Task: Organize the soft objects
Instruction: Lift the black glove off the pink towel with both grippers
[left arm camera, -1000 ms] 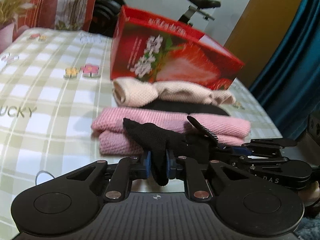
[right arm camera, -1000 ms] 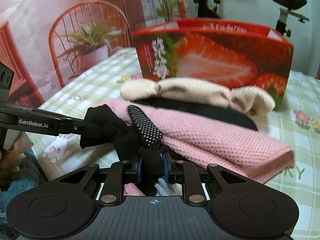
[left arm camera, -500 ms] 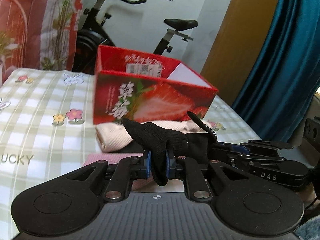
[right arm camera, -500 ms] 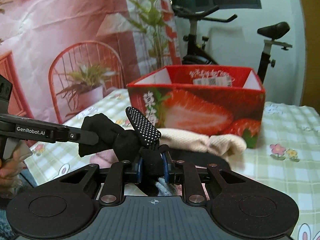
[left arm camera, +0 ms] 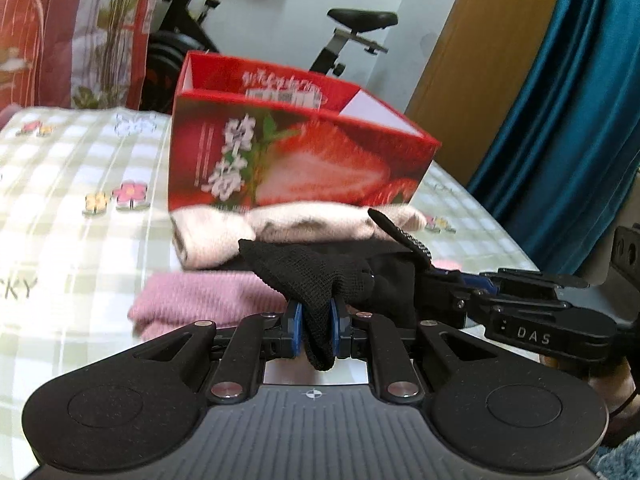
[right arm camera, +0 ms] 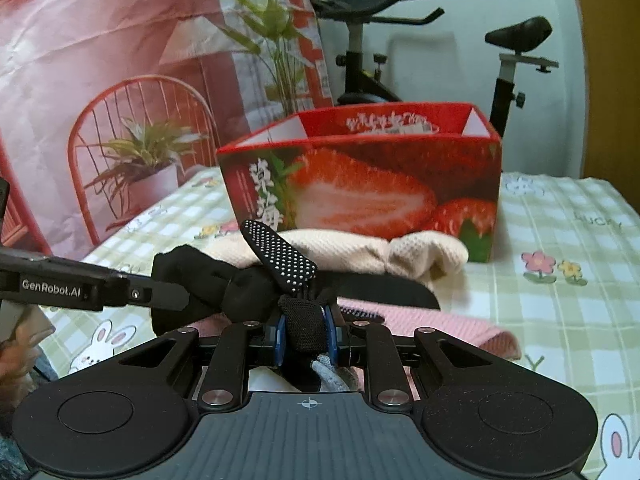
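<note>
Both grippers have lifted the black garment [left arm camera: 316, 276] above the pink cloth [left arm camera: 208, 300] before the strawberry box [left arm camera: 296, 160]; left gripper [left arm camera: 316, 322] fingers clench one end. Right view: right gripper [right arm camera: 306, 330] fingers clench the other end, nearer than the box [right arm camera: 360, 188] on the table [right arm camera: 568, 240].

A home: exercise bike [right arm camera: 420, 52], curtain [left arm camera: 568, 120], tablecloth [right arm camera: 560, 240].

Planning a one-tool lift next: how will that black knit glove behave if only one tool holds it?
Probably floppy: the black glove sags between the left tool and right tool. Likely light. Its dotted finger may resist slipping.
</note>
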`<state>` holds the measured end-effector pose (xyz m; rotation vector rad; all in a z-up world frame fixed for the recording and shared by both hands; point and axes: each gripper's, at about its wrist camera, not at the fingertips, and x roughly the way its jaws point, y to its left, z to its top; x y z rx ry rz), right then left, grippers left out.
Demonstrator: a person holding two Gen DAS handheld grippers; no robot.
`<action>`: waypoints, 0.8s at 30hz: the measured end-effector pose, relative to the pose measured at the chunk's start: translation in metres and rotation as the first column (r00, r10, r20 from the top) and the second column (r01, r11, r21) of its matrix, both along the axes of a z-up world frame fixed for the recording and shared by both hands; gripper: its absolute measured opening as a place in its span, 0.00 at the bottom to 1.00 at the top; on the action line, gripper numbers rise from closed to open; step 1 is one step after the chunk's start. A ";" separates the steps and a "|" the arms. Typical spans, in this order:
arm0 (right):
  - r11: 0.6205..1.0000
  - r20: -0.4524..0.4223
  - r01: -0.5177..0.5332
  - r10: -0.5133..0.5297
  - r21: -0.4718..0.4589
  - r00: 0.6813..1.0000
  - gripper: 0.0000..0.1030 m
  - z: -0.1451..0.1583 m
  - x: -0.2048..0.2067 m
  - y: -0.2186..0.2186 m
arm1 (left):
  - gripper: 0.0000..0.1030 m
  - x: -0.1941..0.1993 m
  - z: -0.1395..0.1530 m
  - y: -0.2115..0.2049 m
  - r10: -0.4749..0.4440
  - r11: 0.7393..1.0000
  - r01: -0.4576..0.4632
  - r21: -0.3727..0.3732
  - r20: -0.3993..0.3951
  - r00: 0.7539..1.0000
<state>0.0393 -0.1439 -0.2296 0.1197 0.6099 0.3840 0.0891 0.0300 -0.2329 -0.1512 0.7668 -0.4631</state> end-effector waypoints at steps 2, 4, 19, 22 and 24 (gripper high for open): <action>1.000 -0.008 -0.007 0.007 -0.006 1.000 0.18 -0.003 0.001 0.002 | 0.15 -0.001 -0.005 0.004 0.007 1.000 -0.007 -0.015 -0.018 1.000; 1.000 -0.017 -0.011 0.011 -0.009 1.000 0.18 -0.005 0.001 0.003 | 0.15 -0.001 -0.009 0.008 0.011 1.000 -0.012 -0.028 -0.035 0.999; 1.000 -0.036 -0.018 0.017 -0.013 0.999 0.18 -0.010 0.004 0.004 | 0.15 0.002 -0.020 0.009 0.011 0.999 -0.014 -0.040 -0.077 0.997; 1.000 -0.030 -0.019 0.019 -0.011 0.999 0.18 -0.009 0.004 0.003 | 0.15 0.002 -0.019 0.008 0.013 0.999 -0.016 -0.042 -0.072 0.997; 1.000 -0.022 -0.020 0.020 -0.007 1.000 0.18 -0.008 0.003 0.003 | 0.15 0.002 -0.017 0.008 0.013 0.999 -0.016 -0.041 -0.066 0.998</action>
